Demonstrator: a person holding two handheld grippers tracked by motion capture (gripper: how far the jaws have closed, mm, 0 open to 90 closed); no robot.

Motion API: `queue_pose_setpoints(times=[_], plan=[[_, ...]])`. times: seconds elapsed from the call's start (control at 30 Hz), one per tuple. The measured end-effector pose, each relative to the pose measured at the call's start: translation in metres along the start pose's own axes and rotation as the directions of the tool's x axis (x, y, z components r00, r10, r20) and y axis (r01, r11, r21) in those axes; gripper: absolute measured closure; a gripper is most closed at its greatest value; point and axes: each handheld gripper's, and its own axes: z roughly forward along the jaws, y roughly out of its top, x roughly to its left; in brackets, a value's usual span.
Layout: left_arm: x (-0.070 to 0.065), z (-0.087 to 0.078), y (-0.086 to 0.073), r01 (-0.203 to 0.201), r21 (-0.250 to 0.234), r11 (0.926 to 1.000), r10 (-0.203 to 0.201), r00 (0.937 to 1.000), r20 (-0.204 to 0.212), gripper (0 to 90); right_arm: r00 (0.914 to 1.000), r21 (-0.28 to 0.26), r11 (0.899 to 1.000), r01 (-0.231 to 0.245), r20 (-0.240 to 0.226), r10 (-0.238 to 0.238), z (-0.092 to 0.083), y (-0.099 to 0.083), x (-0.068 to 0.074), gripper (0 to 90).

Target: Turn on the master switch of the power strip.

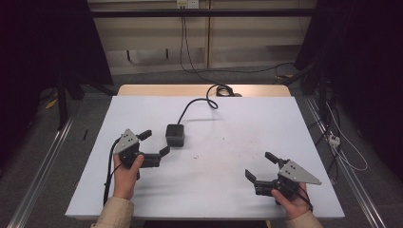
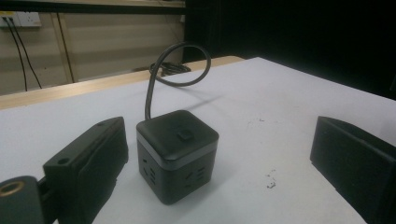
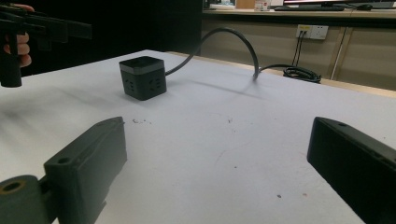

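Closest to the viewer, two hands are coming in from the near edge of a white table (image 1: 228, 190), each holding a black two-jaw gripper. Both grippers are standing released, their jaws spread wide with nothing between them. The right gripper (image 1: 263, 165) is hovering over bare tabletop near the front right, well apart from anything. The left gripper (image 1: 155, 142) is sitting farther in on the left, aimed at a small black power cube (image 1: 175, 134). In the left gripper view, the cube (image 2: 177, 154) is sitting upright on the table just ahead of the open jaws, nearer the left jaw than the right, not yet between them and not touching either. It has socket holes on its side faces and a small button on top. To grip it well, the left gripper is probably needing to shift sideways until the cube is centred, slide forward so the jaws are flanking two flat sides, and close gently and squarely. Beyond the cube, its thick black cord (image 1: 195, 103) is arching up and curling toward the far table edge, so any lift should be allowing slack for it.
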Motion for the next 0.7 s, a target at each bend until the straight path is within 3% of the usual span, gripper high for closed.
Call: queue_pose_setpoints(times=[0.1, 0.7], plan=[[0.000, 0.002, 0.001, -0.014, 0.010, 0.9999, 0.014, 0.9999, -0.005, 4.0, 1.0000, 0.000, 1.000, 0.000, 0.000, 0.000, 0.000, 0.000, 0.000, 4.1], [-0.002, 0.017, 0.005, -0.010, 0.040, 0.9991, 0.010, 0.9999, 0.002, 3.8, 1.0000, -0.001, 1.000, 0.001, 0.004, -0.001, 0.000, 0.000, 0.000, 4.1]])
